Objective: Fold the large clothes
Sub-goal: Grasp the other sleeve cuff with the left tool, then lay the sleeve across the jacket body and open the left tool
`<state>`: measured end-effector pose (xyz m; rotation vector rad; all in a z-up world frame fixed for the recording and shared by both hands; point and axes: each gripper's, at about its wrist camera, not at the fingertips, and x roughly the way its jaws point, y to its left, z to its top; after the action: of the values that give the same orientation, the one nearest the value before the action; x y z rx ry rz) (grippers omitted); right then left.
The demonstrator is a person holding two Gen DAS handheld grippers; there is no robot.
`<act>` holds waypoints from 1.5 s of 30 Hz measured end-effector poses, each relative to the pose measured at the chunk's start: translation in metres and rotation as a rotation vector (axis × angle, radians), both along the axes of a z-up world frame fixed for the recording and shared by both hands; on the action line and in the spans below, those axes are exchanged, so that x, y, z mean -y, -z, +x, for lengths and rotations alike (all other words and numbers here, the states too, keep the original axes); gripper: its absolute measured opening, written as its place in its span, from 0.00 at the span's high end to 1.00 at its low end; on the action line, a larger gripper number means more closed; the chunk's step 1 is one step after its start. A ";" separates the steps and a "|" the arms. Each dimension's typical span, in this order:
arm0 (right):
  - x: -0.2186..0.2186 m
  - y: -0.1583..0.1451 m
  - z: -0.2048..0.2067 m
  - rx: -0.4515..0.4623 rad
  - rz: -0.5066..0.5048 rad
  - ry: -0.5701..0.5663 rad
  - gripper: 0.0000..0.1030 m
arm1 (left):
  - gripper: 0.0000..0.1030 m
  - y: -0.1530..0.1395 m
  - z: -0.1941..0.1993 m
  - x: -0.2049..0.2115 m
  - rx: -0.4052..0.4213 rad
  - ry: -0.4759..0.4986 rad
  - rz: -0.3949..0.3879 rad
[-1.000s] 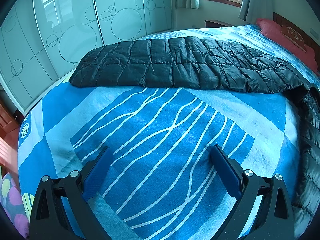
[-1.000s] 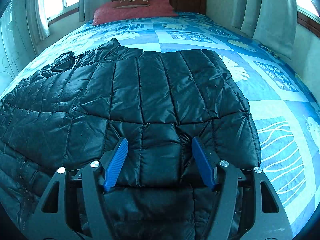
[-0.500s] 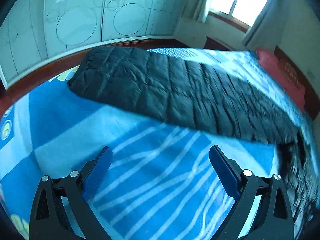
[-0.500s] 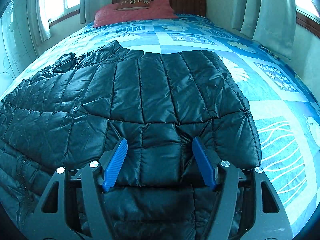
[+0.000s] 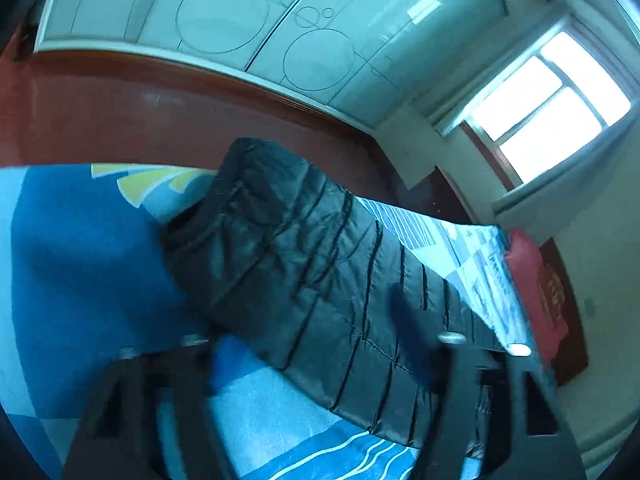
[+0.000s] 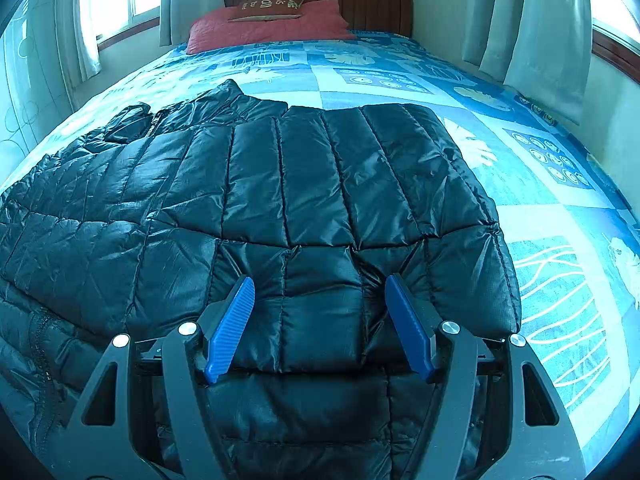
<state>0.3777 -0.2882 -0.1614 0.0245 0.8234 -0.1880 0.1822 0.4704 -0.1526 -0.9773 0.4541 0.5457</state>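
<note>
Seeing our black puffy jacket (image 6: 280,200) flat on the blue bed (image 6: 552,208) | our right gripper (image 6: 320,326) wide open, pressing its hem | our left gripper (image 5: 316,344) blurry, maybe open.

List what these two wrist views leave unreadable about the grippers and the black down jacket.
- Left wrist view: the left gripper is smeared by motion blur, so its finger spread is unreadable.
- Right wrist view: the right gripper frame covers the black down jacket near edge.
- Right wrist view: the jacket's left side is cut off by the frame edge.
- Right wrist view: the writing on the brown cushion is too small.
</note>
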 end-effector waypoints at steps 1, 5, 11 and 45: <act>0.000 0.000 0.000 0.000 -0.001 0.000 0.34 | 0.71 0.003 -0.001 -0.003 0.007 -0.007 -0.023; 0.000 -0.001 0.000 0.001 -0.007 0.000 0.34 | 0.88 -0.001 0.002 -0.005 -0.011 -0.028 0.012; 0.000 0.000 0.000 0.001 -0.005 -0.001 0.34 | 0.91 -0.051 0.030 0.035 0.001 0.065 0.203; 0.007 -0.001 -0.003 0.035 0.077 -0.007 0.33 | 0.34 -0.064 0.159 0.553 -0.086 1.116 0.702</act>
<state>0.3750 -0.2949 -0.1602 0.0972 0.7957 -0.1483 0.3415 -0.0822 -0.0887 0.0541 0.7306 -0.2792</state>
